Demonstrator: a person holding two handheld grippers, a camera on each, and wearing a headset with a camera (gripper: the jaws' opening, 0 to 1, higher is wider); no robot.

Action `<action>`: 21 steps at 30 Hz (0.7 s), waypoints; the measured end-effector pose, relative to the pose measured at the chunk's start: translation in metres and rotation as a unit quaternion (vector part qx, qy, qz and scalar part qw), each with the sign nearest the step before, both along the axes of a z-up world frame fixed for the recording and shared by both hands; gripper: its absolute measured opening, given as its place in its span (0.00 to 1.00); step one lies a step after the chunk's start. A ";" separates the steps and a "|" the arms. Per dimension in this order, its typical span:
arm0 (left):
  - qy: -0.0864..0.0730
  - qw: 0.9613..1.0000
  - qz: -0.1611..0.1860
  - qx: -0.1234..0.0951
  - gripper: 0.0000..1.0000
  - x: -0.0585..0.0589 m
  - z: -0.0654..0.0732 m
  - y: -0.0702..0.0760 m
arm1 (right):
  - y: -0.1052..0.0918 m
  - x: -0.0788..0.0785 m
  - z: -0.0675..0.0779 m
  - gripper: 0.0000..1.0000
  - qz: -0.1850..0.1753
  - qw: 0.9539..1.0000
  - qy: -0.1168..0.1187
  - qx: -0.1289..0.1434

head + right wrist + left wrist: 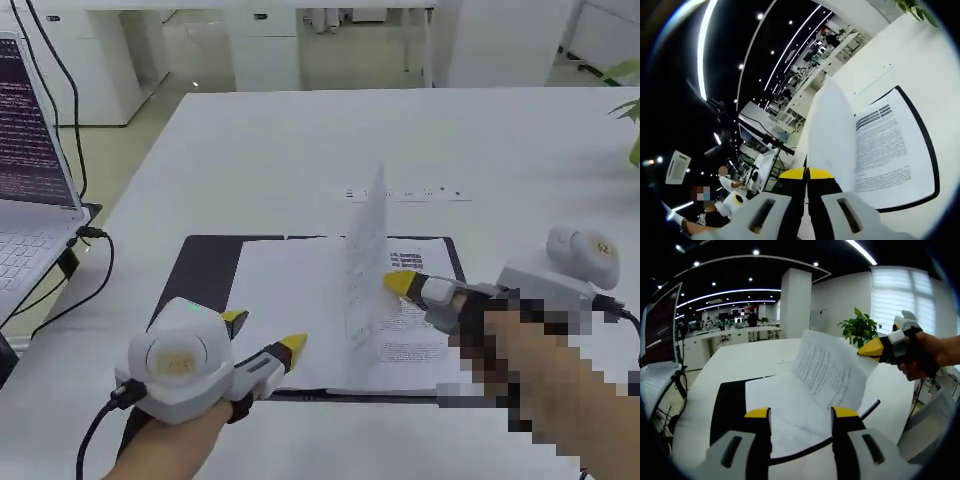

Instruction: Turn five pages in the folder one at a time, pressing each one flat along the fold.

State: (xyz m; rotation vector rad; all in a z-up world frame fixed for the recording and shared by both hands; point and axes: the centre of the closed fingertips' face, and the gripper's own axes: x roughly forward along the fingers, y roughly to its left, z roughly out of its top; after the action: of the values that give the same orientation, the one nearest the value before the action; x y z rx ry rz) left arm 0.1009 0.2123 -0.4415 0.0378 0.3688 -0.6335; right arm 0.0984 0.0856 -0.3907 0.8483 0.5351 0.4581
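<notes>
Hovering over the near left corner of the open folder (205, 270), your left gripper (264, 332) has its yellow-tipped jaws spread wide with nothing between them; whether the tips touch the paper below cannot be told. To the right and slightly farther from you, your right gripper (400, 283) has its jaws pressed together on the free edge of a single page (365, 270), pinching it. That page stands nearly upright above the fold, with its lower edge at the spine and lines of small print showing on its face. In the left gripper view the same page rises at a slant toward the right gripper. The folder lies open and flat on the white table (300, 140), its black cover showing as a border around the paper. The left-hand sheet (290, 300) looks plain white, and the right-hand sheet (890, 150), seen from the right gripper view, carries blocks of printed text. At the left edge of the table stands an open laptop (30, 180) with text on its screen, and a black cable (95, 270) runs from its side. Beyond the far right corner, leaves of a green plant (630, 110) enter the head view.
</notes>
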 end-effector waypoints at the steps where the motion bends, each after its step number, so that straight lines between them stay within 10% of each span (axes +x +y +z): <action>1: 0.000 1.000 0.003 0.001 0.47 0.000 0.001 0.005 | 0.005 0.001 0.001 0.00 0.003 1.000 -0.001 -0.002; 10: -0.002 0.999 0.033 -0.011 0.47 -0.008 0.010 0.057 | 0.066 0.013 0.002 0.00 0.040 0.998 0.006 -0.043; 21: 0.008 0.998 0.053 -0.018 0.44 -0.019 0.005 0.096 | 0.122 0.041 -0.049 0.00 0.081 0.987 0.069 -0.118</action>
State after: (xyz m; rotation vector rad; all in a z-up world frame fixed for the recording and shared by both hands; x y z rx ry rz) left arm 0.0815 0.3083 -0.4364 -0.0211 0.3731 -0.5359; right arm 0.1394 0.2076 -0.4397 0.6137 0.7741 0.4750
